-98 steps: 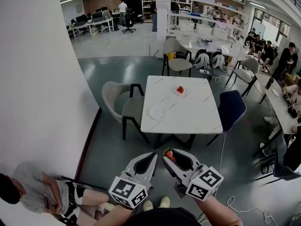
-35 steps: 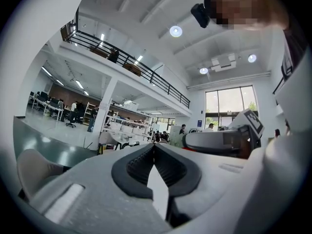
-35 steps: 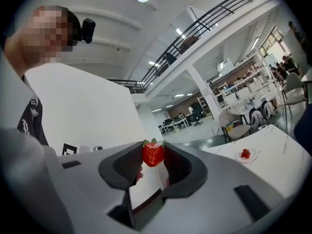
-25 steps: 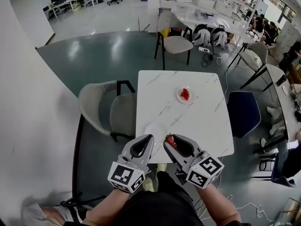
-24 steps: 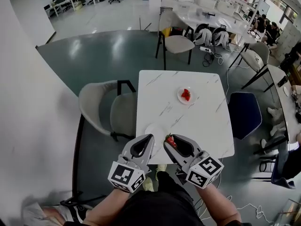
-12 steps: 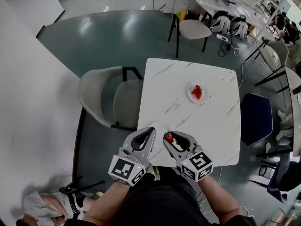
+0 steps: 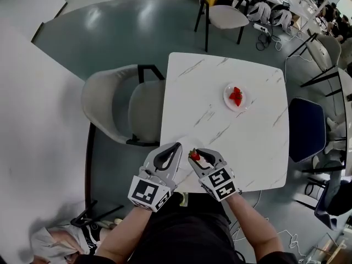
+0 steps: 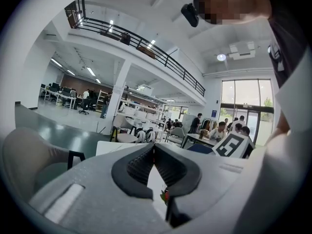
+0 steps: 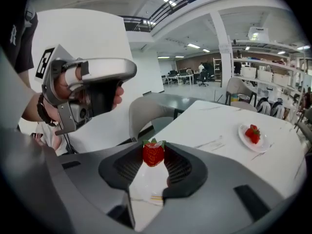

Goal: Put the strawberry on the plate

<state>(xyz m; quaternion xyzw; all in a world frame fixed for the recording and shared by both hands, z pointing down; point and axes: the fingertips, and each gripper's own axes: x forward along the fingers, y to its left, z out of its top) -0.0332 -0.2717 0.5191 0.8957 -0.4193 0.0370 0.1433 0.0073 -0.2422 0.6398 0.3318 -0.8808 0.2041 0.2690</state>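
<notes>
My right gripper [image 7: 194, 154] is shut on a red strawberry [image 9: 153, 153] with green leaves, which sits upright between the jaw tips. It hovers over the near left part of the white marble table [image 7: 258, 142], above an empty white plate [image 9: 146, 180]. My left gripper [image 7: 177, 147] is beside it on the left, shut and empty; its jaws meet in the left gripper view [image 8: 154, 148]. A second small plate [image 7: 227, 99] holding strawberries [image 7: 236, 96] sits at the table's far right; it is also in the right gripper view [image 9: 252, 134].
A grey chair [image 7: 118, 111] stands against the table's left side, a dark blue chair [image 7: 306, 130] at its right and another grey chair [image 7: 225, 15] beyond the far edge. A white wall [image 7: 33, 120] runs along the left. More desks and people fill the room behind.
The view has closed in on the table. Both grippers have come from over the floor to the table's near edge, the right one still shut on the strawberry.
</notes>
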